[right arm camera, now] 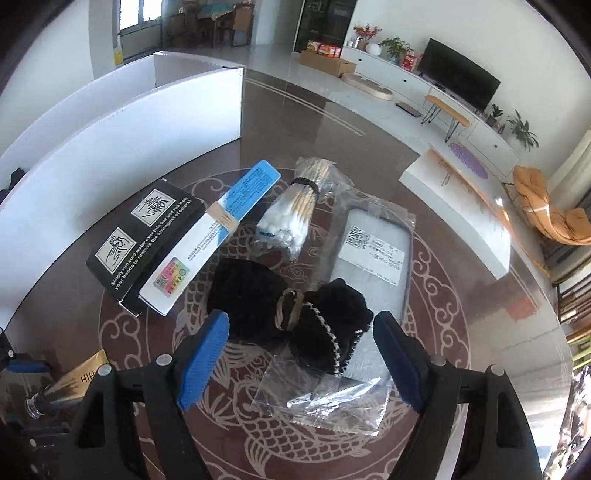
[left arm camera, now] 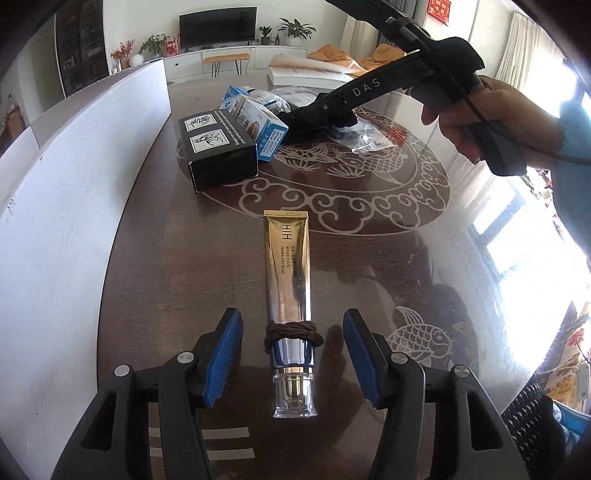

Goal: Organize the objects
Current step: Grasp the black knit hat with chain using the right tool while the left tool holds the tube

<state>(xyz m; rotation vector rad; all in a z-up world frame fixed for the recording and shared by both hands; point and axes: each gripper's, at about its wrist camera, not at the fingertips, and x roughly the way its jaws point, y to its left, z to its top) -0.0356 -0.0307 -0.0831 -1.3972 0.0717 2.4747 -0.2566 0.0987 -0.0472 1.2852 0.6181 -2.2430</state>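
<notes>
left gripper (left arm camera: 291, 354) wide, straddling eye cream tube (left arm camera: 288, 280) | tube long axis near-to-far, cap nearest, on table (left arm camera: 369, 266) | right gripper (right arm camera: 301, 360) wide over black scrunchie (right arm camera: 288, 306), far pile

A glossy brown desk (left arm camera: 369, 258) with pale fish and cloud patterns stands in a bright living room with white walls and a pale tiled floor (right arm camera: 388, 122). Along the far wall runs a low white cabinet (right arm camera: 436, 92) carrying a dark television (left arm camera: 218, 26), potted plants (left arm camera: 295, 31) and a white vase of red flowers (right arm camera: 371, 40), with a small orange-topped bench (left arm camera: 226, 61) in front. Orange cushions (right arm camera: 554, 218) lie near curtained windows (left arm camera: 521, 51) that throw strong daylight across the desk, and white panels (left arm camera: 74, 166) stand along its edge.
</notes>
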